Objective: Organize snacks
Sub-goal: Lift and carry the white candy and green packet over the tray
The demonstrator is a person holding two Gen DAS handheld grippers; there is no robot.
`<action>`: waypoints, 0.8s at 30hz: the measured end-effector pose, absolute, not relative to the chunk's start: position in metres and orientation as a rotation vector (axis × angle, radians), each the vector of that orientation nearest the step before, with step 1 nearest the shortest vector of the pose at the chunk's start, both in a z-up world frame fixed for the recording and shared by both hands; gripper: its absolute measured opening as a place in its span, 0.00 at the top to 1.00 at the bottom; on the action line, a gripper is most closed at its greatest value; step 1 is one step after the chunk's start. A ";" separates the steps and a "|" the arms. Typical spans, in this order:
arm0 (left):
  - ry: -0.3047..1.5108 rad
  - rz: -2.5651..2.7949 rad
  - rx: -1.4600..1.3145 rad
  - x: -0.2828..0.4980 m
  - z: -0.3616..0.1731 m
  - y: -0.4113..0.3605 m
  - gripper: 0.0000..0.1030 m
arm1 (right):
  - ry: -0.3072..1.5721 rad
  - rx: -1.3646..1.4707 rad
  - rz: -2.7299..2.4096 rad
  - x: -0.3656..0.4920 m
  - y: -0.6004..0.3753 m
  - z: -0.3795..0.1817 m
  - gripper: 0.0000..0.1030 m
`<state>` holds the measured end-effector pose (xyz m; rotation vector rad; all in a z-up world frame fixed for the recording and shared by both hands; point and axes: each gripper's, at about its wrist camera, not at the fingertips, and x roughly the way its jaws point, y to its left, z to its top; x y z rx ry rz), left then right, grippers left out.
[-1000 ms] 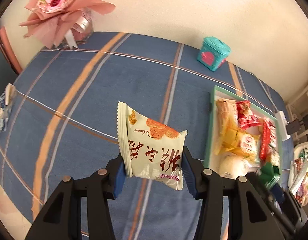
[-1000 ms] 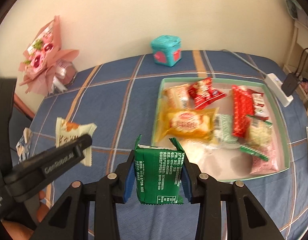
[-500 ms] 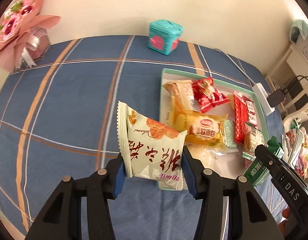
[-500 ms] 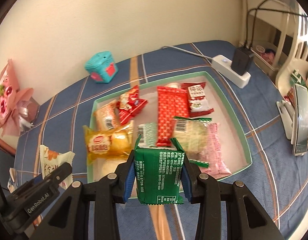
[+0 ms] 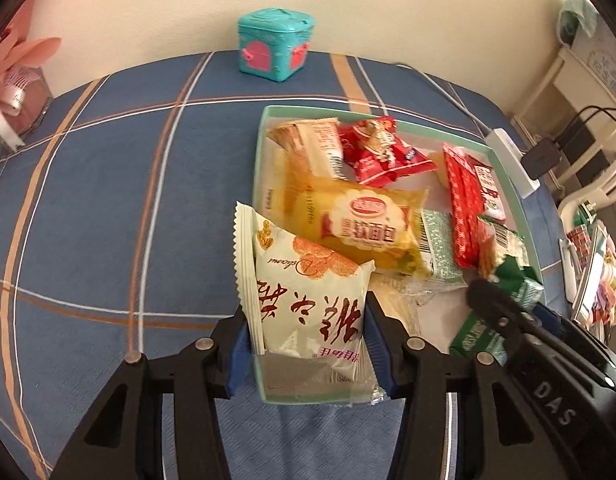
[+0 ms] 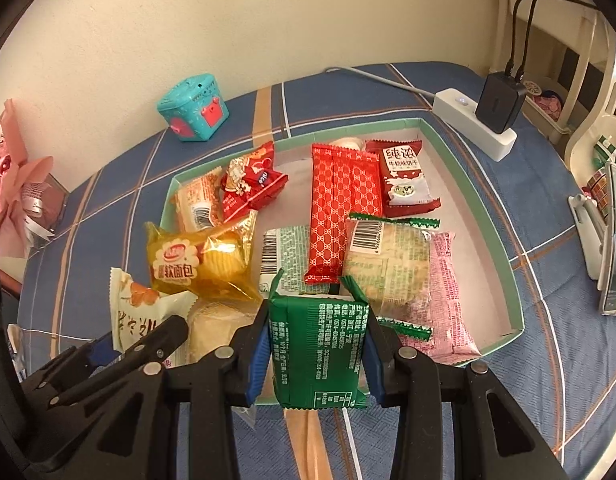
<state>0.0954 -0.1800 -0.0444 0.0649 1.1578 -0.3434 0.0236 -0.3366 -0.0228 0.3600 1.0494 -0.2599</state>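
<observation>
Nearest the lens, the left gripper (image 5: 306,334) is clamped on a cream rice-cracker packet (image 5: 304,292), its blue pads pressing the packet's two sides so that it stands upright with its long axis running up and away from the jaws. The right gripper (image 6: 316,346) is likewise closed on a green snack packet (image 6: 318,344), held upright the same way. Both packets hang over the near rim of the green tray (image 6: 512,280), the cream one at the tray's near left corner, the green one about midway along the near edge, so each hand is already above its own end of the tray. Just beyond lies a yellow bread packet (image 6: 196,264), close under the cream packet, then a long red wafer packet (image 6: 340,204) lying lengthwise away from the jaws. The barest floor shows at the tray's far right, nearer the right hand. Beyond the tray, a teal box (image 5: 276,44) sits on the blue striped cloth (image 5: 108,184) by the wall.
</observation>
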 end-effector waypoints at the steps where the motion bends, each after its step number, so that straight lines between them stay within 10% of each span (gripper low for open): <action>1: 1.156 -0.354 0.068 0.095 -0.045 -0.182 0.49 | 1.052 0.360 -0.261 0.024 -0.337 -0.025 0.59; 24: 1.188 -0.373 0.099 0.120 -0.072 -0.198 0.49 | 1.046 0.385 -0.286 0.043 -0.349 -0.040 0.59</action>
